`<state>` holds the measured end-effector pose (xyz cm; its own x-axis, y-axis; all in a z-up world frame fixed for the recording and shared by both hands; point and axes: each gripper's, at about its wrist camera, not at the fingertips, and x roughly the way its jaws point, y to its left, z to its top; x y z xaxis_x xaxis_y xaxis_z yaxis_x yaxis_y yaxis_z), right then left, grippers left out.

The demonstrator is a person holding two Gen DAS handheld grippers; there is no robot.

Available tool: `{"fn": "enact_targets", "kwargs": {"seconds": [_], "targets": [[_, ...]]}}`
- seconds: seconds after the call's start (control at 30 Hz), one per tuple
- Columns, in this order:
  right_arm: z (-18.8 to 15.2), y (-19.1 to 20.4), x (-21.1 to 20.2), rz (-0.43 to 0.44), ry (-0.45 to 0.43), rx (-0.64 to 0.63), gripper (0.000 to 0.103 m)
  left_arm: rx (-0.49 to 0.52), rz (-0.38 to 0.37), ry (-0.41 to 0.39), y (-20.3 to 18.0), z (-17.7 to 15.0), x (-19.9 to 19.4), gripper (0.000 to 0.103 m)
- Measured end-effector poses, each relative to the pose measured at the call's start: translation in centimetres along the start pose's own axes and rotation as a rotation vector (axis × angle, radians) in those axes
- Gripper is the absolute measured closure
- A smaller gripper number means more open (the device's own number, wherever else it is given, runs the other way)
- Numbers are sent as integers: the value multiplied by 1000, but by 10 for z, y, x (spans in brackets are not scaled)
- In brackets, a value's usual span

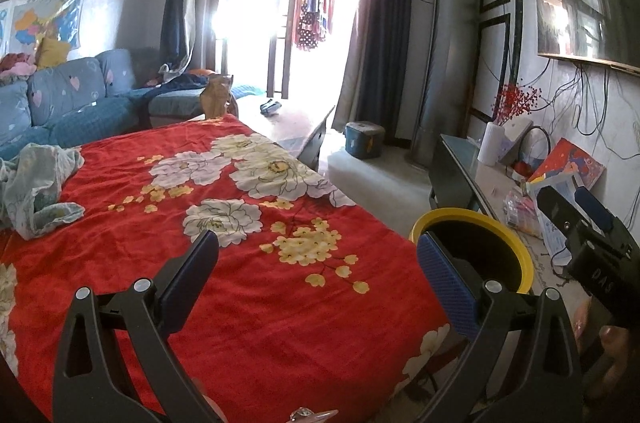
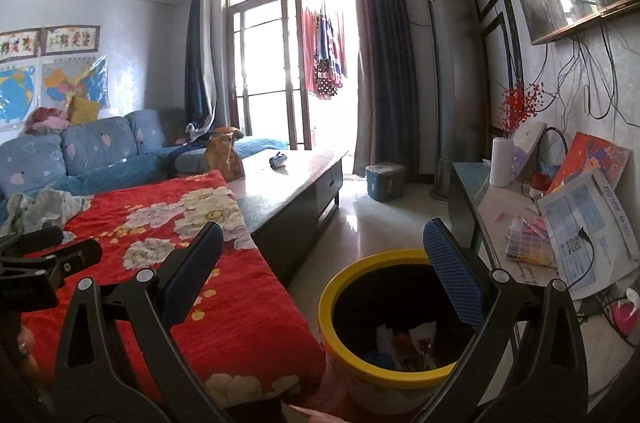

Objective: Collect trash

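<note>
left tongs – wide open, nothing in them, over the red flower cloth | right tongs – wide open, nothing in them, above the yellow-rimmed bin | trash lies inside the bin, beside the table

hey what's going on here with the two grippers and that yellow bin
A person is collecting trash with two handheld grippers. Both the left gripper and the right gripper are open and hold nothing. The yellow-rimmed bin stands on the floor beside the red floral cloth and already has some litter inside.
</note>
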<state>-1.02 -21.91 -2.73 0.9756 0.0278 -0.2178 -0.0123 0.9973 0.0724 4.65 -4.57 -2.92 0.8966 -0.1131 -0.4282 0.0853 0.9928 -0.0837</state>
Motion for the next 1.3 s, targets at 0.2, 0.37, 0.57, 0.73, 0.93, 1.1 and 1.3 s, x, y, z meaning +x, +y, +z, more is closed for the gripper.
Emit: {"fn": "enact_targets", "kwargs": {"seconds": [0.2, 0.37, 0.57, 0.73, 0.93, 1.1, 1.3], "targets": [[0, 0, 1, 0, 3, 0, 11, 0, -1, -1, 0, 0, 0, 6], [0, 2, 1, 1, 4, 0, 11, -1, 0, 0, 0, 0, 0, 6], [0, 2, 1, 1, 5, 1, 11, 1, 1, 1, 0, 0, 0, 6], [0, 2, 1, 0, 6, 2, 11, 0, 1, 0, 0, 0, 0, 6], [0, 4, 2, 0, 5, 1, 11, 0, 2, 0, 0, 0, 0, 6], [-1, 5, 2, 0, 9, 2, 11, -3, 4, 0, -1, 1, -1, 6], [-1, 6, 2, 1, 8, 2, 11, -3, 3, 1, -1, 1, -1, 6]]}}
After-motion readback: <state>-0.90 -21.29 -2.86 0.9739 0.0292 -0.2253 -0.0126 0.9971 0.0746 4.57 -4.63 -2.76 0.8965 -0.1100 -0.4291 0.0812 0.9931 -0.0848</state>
